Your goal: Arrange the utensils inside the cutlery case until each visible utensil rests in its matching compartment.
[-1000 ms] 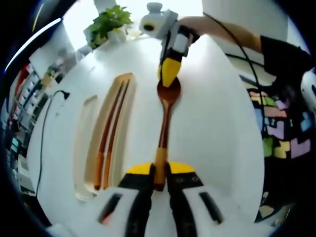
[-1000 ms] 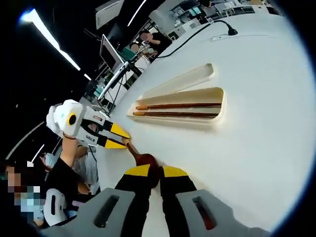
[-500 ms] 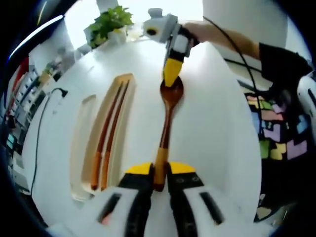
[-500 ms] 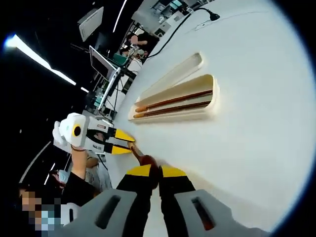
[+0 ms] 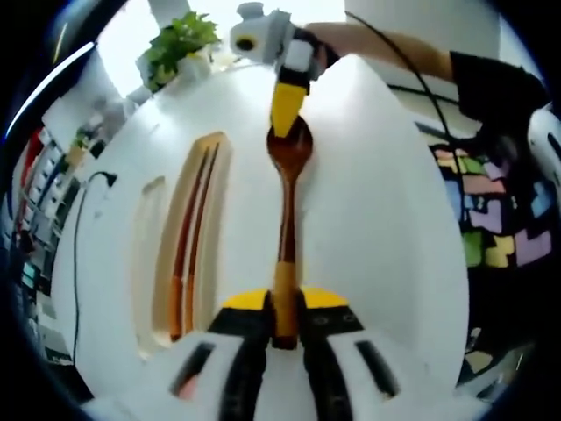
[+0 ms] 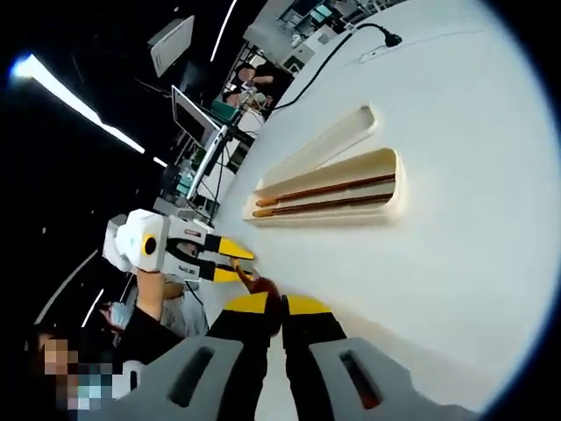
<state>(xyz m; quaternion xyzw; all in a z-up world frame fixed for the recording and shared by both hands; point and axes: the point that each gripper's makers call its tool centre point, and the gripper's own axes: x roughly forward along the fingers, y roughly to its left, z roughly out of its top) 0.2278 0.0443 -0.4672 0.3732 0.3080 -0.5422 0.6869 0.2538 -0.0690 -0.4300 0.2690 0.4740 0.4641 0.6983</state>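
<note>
Wooden spoon held at both ends beside the cutlery case.

Left gripper (image 5: 285, 307) pinches the handle end of the wooden spoon (image 5: 287, 210); the spoon runs straight ahead from its jaws over the white table (image 5: 386, 228). Right gripper (image 6: 268, 307) is pressed onto the spoon bowl (image 6: 263, 289), with the left gripper just beyond it. The cutlery case (image 5: 188, 254) lies left of the left gripper, ahead of the right; its wider compartment holds two chopsticks (image 5: 186, 254), and the narrow compartment (image 5: 145, 246) beside it appears bare.

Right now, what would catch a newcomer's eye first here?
A wooden spoon stretched between two grippers: the left gripper clamps its handle, the right gripper its bowl. Beside it on the white table, a pair of chopsticks lies in the case's wider slot.
</note>
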